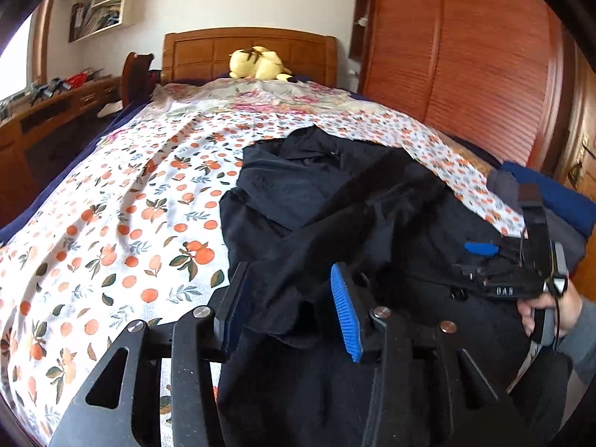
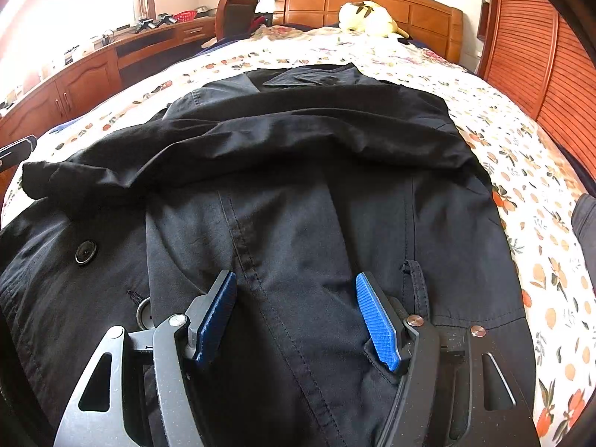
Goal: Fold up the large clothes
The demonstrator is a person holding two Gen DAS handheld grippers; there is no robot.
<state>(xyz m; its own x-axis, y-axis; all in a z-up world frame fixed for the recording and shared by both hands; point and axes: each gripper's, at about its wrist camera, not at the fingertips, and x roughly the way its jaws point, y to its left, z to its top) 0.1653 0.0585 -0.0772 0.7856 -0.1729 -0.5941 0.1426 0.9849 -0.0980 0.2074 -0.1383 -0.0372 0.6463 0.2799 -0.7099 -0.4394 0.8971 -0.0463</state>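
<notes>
Left wrist view: the left gripper [image 1: 294, 309] reaches over the near left part of a black coat [image 1: 335, 201] that lies spread on a bed [image 1: 111, 223] covered by a white sheet printed with oranges. Its jaws stand partly apart, and a dark fold of the coat rises between the two blue pads; the right pad [image 1: 346, 313] shows clear of the cloth, while contact at the left pad cannot be told. Farther right in this view, a hand [image 1: 547, 309] in a grey sleeve holds the right gripper [image 1: 495, 260] low over the coat, with folded blue and grey clothes [image 1: 558, 201] beyond it at the bed's edge. Right wrist view: the right gripper [image 2: 298, 316] sits with jaws spread wide, both blue pads resting on or just above the coat's front panel, a stitched seam running up between them and nothing pinched. A black button [image 2: 85, 251] lies to the left of these jaws, and one sleeve [image 2: 223, 149] is folded across the coat's chest. A yellow plush toy [image 2: 368, 18] rests against the wooden headboard [image 2: 409, 3].
</notes>
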